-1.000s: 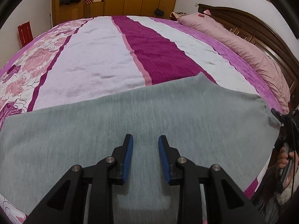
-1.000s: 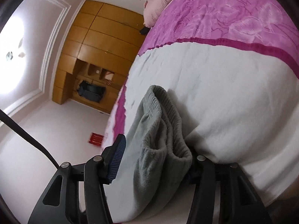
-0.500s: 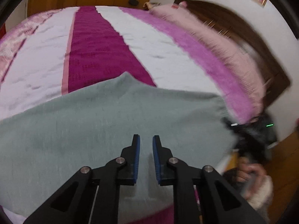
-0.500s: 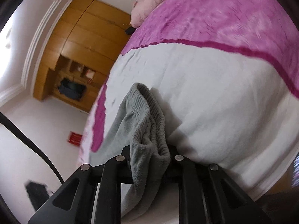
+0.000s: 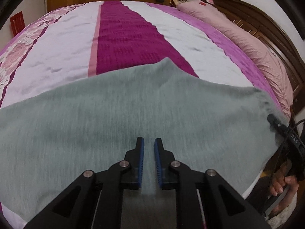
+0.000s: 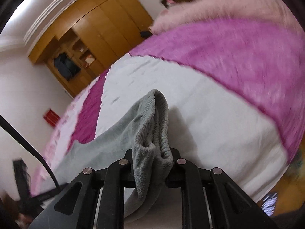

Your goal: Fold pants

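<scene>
Grey fleece pants (image 5: 118, 118) lie spread across the near part of the bed. My left gripper (image 5: 149, 143) hovers over their middle with its blue-padded jaws nearly closed, a narrow gap between them and nothing in it. My right gripper (image 6: 152, 162) is shut on the ribbed waistband end of the pants (image 6: 152, 126), which bunches up between the jaws and hides the pads. In the left wrist view the right gripper's body (image 5: 286, 133) shows at the pants' right edge, held by a hand.
The bed (image 5: 124, 30) has a white, magenta and pink striped cover. A long pink pillow (image 5: 247, 43) lies along the dark wooden headboard (image 5: 282, 30) on the right. Wooden wardrobes (image 6: 99, 30) stand at the far wall.
My left gripper's jaws closed from wide open to a narrow gap. My right gripper closed on the waistband and lifted and tilted it; both views swung.
</scene>
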A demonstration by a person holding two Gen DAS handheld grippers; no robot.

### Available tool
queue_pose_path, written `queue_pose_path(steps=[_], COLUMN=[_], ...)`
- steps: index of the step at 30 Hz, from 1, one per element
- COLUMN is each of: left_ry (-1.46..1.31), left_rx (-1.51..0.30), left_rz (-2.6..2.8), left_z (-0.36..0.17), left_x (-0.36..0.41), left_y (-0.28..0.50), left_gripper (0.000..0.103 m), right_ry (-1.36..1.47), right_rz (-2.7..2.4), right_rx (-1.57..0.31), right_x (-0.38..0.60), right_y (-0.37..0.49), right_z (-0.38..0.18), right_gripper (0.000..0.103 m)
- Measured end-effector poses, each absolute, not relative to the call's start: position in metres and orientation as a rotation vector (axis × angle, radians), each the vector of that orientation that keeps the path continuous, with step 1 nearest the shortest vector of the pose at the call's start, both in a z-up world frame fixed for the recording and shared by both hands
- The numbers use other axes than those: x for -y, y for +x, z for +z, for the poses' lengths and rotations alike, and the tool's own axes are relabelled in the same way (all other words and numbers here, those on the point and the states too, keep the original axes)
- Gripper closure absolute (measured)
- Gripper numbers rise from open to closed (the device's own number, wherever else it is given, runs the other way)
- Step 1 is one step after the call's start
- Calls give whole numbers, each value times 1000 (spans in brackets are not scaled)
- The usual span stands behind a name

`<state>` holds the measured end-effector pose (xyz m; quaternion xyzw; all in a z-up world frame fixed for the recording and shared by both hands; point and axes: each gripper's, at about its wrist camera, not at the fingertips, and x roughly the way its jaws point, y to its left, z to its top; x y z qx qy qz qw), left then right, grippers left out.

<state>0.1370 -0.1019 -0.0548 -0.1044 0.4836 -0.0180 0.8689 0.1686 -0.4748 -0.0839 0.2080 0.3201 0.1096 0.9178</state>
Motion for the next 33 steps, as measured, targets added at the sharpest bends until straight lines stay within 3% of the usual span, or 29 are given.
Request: queue_pose_path(steps=[4, 11, 16, 20, 28, 33], left_ry=[-250, -212, -280, -369, -549, -687], left_rx=[-1029, -940, -920, -934, -958, -951], left_rz=[-93, -98, -43, 18, 123, 145], left_z=[-38, 25, 41, 33, -1, -9], left_x=[87, 17, -56, -119, -201, -227], left_y=[129, 96, 67, 40, -17, -43], left_gripper=[88, 72, 70, 59, 58, 58], right_ry=[90, -251, -437, -518, -545, -568], right_rz=[146, 151, 249, 345, 523, 555], right_rx=[-602, -492, -394, -371, -431, -423], right_x=[424, 322, 218, 134, 10, -30], right_y=[155, 130, 97, 69, 21, 0], right_z=[-38, 34, 63, 50, -24, -38], right_gripper=[88, 88, 88, 88, 89, 89])
